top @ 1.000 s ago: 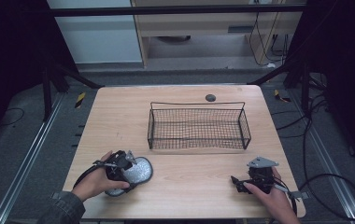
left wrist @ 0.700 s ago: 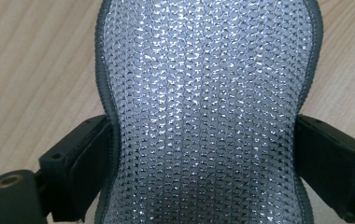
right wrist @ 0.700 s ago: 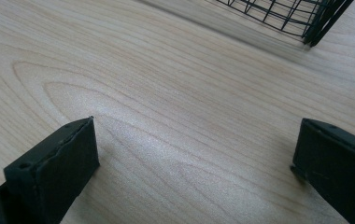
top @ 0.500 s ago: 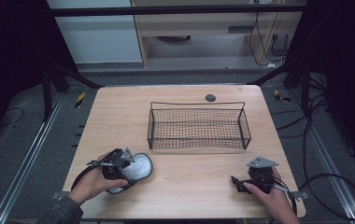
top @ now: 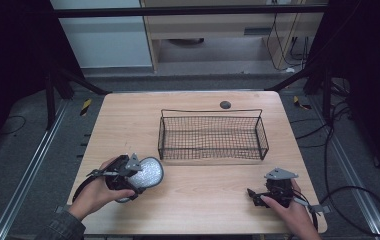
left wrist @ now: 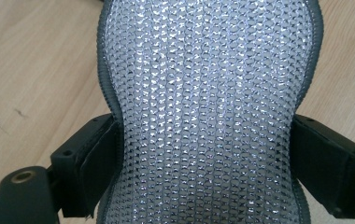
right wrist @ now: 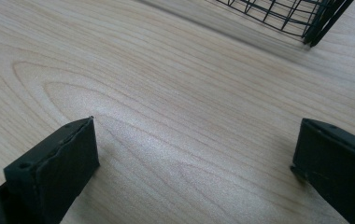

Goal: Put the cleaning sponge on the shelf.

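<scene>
A silvery, glittering mesh pad [top: 147,171] with a grey edge is held a little above the front left of the wooden table [top: 128,120]. My left gripper [top: 136,176] has just been closing its jaws, and the pad is between them. In the left gripper view the pads press into both sides of the mesh pad's [left wrist: 208,102] narrow waist, so the left gripper [left wrist: 208,172] is shut on it. My right gripper [top: 254,194] rests at the front right of the table. In the right gripper view the right gripper [right wrist: 194,154] stands open over bare wood.
A black wire basket [top: 212,112] stands in the middle of the table, and its corner [right wrist: 283,11] reaches into the top of the right gripper view. A small dark round thing [top: 225,105] lies behind the basket near the far edge.
My left gripper has closed on the mesh pad and lifted it slightly off the table. The right hand has stayed put.
</scene>
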A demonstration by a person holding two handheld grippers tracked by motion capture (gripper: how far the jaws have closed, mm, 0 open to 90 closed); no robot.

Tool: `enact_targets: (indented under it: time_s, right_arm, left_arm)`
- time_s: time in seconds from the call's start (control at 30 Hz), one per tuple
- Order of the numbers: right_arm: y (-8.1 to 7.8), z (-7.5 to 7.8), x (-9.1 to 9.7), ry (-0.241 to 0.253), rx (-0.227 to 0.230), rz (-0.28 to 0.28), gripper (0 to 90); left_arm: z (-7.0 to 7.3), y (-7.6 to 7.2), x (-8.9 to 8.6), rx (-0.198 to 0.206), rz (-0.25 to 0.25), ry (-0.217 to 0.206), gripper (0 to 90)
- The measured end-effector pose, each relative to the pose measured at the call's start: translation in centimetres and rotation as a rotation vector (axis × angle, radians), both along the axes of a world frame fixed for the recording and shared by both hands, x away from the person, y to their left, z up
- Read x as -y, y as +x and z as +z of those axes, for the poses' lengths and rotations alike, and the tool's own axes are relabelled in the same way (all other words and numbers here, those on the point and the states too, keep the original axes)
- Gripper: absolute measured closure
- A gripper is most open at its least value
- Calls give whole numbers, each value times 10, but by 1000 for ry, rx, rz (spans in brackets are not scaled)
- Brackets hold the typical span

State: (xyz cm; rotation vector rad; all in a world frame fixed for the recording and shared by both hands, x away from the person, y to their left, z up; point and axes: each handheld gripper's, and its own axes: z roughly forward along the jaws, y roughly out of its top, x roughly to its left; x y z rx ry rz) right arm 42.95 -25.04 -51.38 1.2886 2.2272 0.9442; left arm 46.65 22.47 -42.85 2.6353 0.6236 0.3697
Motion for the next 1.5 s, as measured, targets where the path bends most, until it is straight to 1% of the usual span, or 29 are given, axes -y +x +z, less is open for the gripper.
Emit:
enact_targets:
  time_s: [0.1,0.2,0.3,0.43,0.47,0.5,0.6,0.63,0.67,0.7,0.73,0.77,0.8,0.83,0.9,0.97,1.03,1.23,1.3,1.5]
  right_arm:
    - [0,0,0,-1,0,0,3]
    - [0,0,0,1,0,0,3]
    - [0,0,0,0,0,0,3]
    - [0,0,0,0,0,0,3]
    - [0,0,0,1,0,0,3]
    - [0,0,0,0,0,0,3]
    - [0,0,0,0,0,0,3]
    - [0,0,0,1,-1,0,3]
    - [0,0,0,1,-1,0,3]
    - [0,0,0,1,0,0,3]
    - [0,0,0,1,-1,0,3]
    - [0,0,0,1,0,0,3]
    - [0,0,0,1,-1,0,3]
    - [0,0,0,0,0,0,3]
    - [0,0,0,1,-1,0,3]
    - [0,0,0,1,0,0,3]
    - [0,0,0,1,-1,0,3]
    - [0,0,0,-1,1,1,3]
    - [0,0,0,-1,1,2,3]
    - [1,0,0,0,1,1,3]
  left_arm:
    - [3,0,3,16,2,-6,126]
    - [1,-1,9,16,-3,-21,127]
    - [2,-1,13,27,-18,-22,129]
    - [12,0,15,50,-23,-18,133]
    - [15,1,16,61,-22,-17,134]
    - [18,1,16,83,-14,-15,138]
    - [26,3,18,107,-18,-9,142]
    - [30,5,20,117,-29,-7,143]
    - [32,5,21,123,-32,2,144]
    - [36,6,24,119,-39,4,145]
    - [38,7,25,126,-42,11,146]
    - [38,7,25,126,-42,11,147]
    - [43,9,29,126,-57,21,149]
    - [45,9,32,129,-62,19,150]
    - [49,11,35,131,-72,31,152]
    - [52,13,38,129,-76,31,154]
    - [57,16,41,130,-82,46,155]
    - [70,27,50,153,-100,65,156]
    - [74,32,53,168,-102,63,155]
    - [86,53,63,190,-105,57,155]
